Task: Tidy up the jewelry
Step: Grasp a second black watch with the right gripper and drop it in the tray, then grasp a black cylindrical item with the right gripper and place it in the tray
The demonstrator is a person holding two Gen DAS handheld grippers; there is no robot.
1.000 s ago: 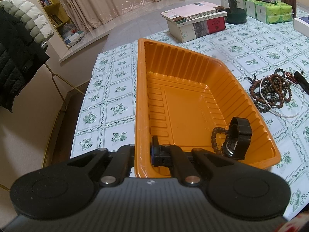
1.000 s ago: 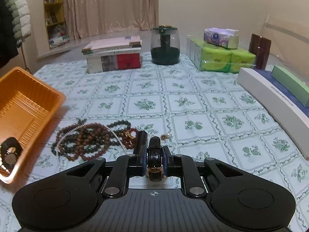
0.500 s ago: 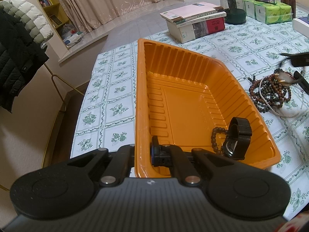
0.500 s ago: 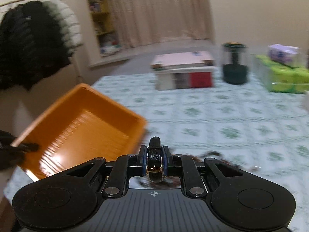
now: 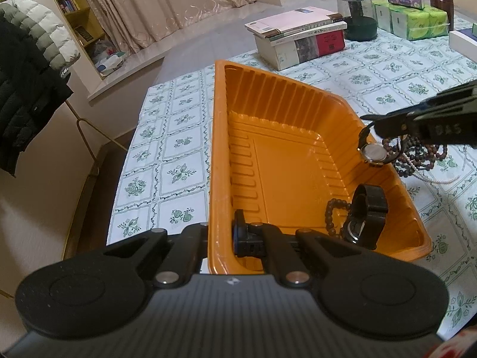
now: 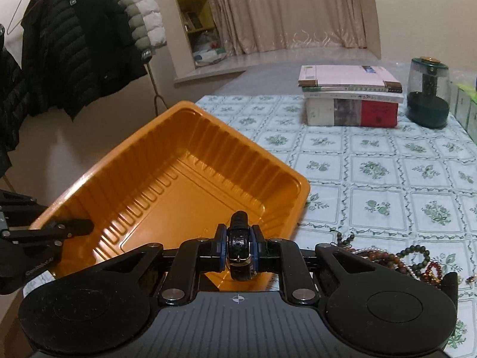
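An orange tray (image 5: 286, 113) lies on the tablecloth; it also shows in the right wrist view (image 6: 167, 161). My left gripper (image 5: 222, 235) is shut on the tray's near rim. My right gripper (image 6: 238, 244) is shut on the strap of a black wristwatch (image 6: 240, 246) and holds it over the tray's right edge; its round face (image 5: 372, 153) hangs below the fingers in the left wrist view. A black watch (image 5: 366, 217) and a small bead bracelet (image 5: 334, 214) lie in the tray's near right corner. A pile of bead strands (image 5: 423, 155) lies right of the tray.
A stack of books (image 6: 351, 98) and a dark jar (image 6: 427, 92) stand at the table's far side, with green tissue packs (image 5: 414, 19) beyond. Jackets (image 6: 80, 44) hang on a rack left of the table. The table edge runs just left of the tray.
My right gripper has lifted the wristwatch off the table and swung left, from beside the bead pile to over the tray's right edge. The left gripper and tray have not moved.
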